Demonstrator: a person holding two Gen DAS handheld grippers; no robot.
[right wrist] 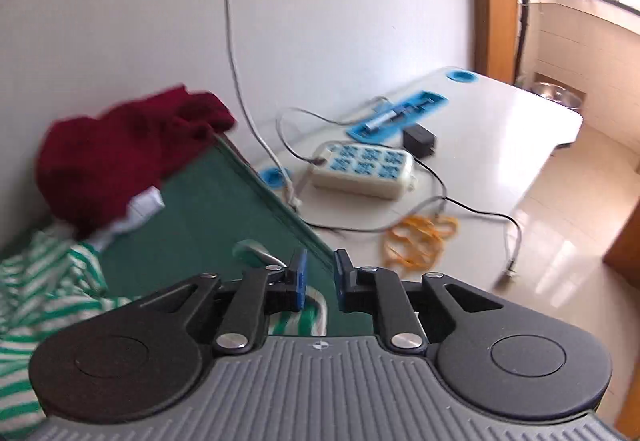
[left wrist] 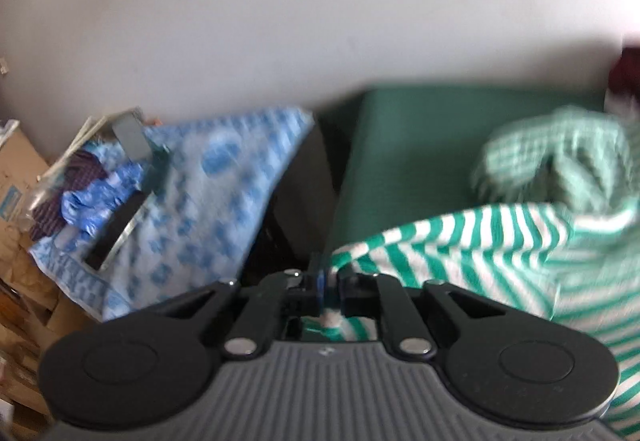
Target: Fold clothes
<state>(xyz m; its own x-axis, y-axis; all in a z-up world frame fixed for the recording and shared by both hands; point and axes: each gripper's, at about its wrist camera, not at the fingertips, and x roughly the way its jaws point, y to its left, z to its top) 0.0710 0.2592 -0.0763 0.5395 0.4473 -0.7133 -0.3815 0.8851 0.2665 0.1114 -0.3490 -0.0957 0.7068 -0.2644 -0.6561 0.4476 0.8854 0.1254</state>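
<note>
A green-and-white striped garment (left wrist: 480, 253) lies bunched on a dark green surface (left wrist: 408, 145). My left gripper (left wrist: 329, 281) is shut on an edge of this garment, cloth pinched between the jaws. The same garment shows in the right wrist view (right wrist: 44, 281) at the lower left. My right gripper (right wrist: 320, 281) has its blue-padded jaws a little apart, with a fold of striped cloth (right wrist: 304, 319) lying under them; nothing is clamped. A dark red garment (right wrist: 120, 157) is heaped at the back of the green surface (right wrist: 208, 217).
A blue patterned cloth (left wrist: 200, 201) with a black flat object (left wrist: 116, 237) lies to the left, beside cardboard boxes (left wrist: 20, 177). On the right, a white table (right wrist: 500, 145) carries a power strip (right wrist: 362, 169), cables, a black adapter (right wrist: 419, 139) and yellow rubber bands (right wrist: 420, 237).
</note>
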